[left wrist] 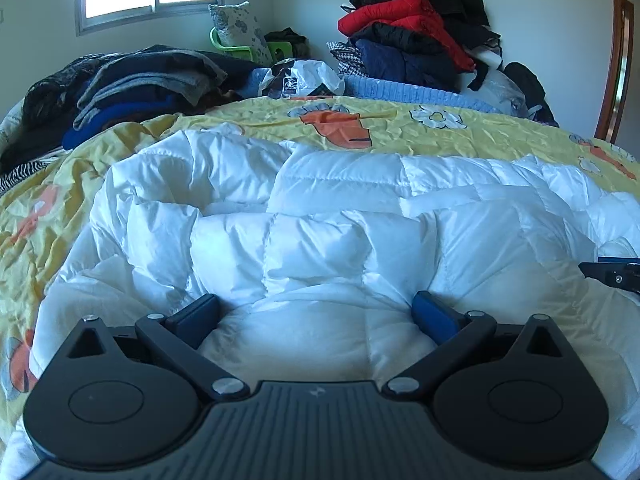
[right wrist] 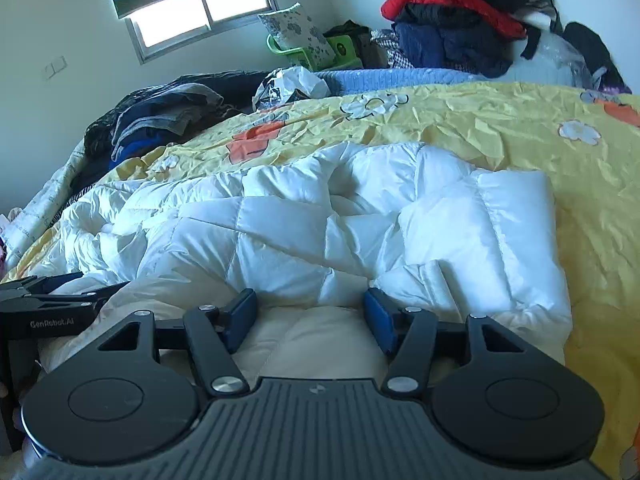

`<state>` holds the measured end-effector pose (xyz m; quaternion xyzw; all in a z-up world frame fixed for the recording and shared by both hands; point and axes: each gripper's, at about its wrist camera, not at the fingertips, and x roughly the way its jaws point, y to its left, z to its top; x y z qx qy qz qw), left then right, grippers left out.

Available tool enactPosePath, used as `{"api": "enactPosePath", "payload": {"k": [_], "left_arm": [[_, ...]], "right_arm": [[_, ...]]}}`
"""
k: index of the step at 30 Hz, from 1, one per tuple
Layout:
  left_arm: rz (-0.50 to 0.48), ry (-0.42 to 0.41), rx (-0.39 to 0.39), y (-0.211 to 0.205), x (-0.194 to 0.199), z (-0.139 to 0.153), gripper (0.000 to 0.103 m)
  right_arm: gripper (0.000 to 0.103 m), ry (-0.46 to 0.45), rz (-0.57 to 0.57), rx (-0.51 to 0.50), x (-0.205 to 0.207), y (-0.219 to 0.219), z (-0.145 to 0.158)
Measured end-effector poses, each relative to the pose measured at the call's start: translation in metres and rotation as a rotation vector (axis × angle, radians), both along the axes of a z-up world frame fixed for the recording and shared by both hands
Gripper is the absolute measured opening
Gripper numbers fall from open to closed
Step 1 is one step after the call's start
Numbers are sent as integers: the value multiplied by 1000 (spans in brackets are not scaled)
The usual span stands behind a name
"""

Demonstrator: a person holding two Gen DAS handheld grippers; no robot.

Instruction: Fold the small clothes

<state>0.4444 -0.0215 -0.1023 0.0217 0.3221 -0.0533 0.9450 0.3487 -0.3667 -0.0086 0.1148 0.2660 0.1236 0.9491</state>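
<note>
Bed (left wrist: 500, 136), covered by a crumpled yellow sheet (right wrist: 480, 120) printed with orange and white flowers. Lying on it: white quilted puffer garment (left wrist: 320, 220), centre frame; stack of dark and grey clothes (left wrist: 132, 84), upper left; white plastic bag (left wrist: 308, 76), upper centre; light-blue knit (left wrist: 400, 88), upper right.

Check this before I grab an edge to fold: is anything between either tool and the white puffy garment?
Nothing visible. The left tool and right tool both sit open directly over the white quilted garment, its fabric bulging between their fingers.
</note>
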Motion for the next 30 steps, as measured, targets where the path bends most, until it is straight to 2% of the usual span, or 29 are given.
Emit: {"api": "enactPosePath", "payload": {"k": [3,4,6,8,10,12,15,18,21,26,28,30], "left_arm": [[16,9,-5,9,-15,17,103],[7,-1,-22,15,-28,24,103],[-31,-30,-32,26,-56,34,103],[-60,-58,23,30,-80,38,103],[-74,-90,87,31,-93,36,103],[-72,-105,128,28,-95,31,103],[-78,-109,113,20,-90,27,103],[-78,-33,89,16,-78,16,103],[-68,6,54,19,-71,13,103],[-49,14,32,37,-96,34,103],[-42,-25,-14,56,-122,49,103],[4,-68,-96,85,-155,60,103]], "right_arm": [[62,13,-49,16,-12,-2,16],[62,-5,-69,50,-27,-5,24],[64,-63,-32,76,-61,-10,33],[71,-111,-9,38,-90,-10,36],[71,-148,-4,-16,-110,-10,34],[71,-156,-11,-58,-113,-7,31],[72,-87,-1,-52,-100,-3,17],[75,-25,5,-60,-86,0,-1],[76,-34,3,-51,-89,2,-5],[76,-49,-44,64,-122,-14,13],[80,-68,-54,157,-153,-27,19],[85,-74,-52,264,-192,-44,17]]}}
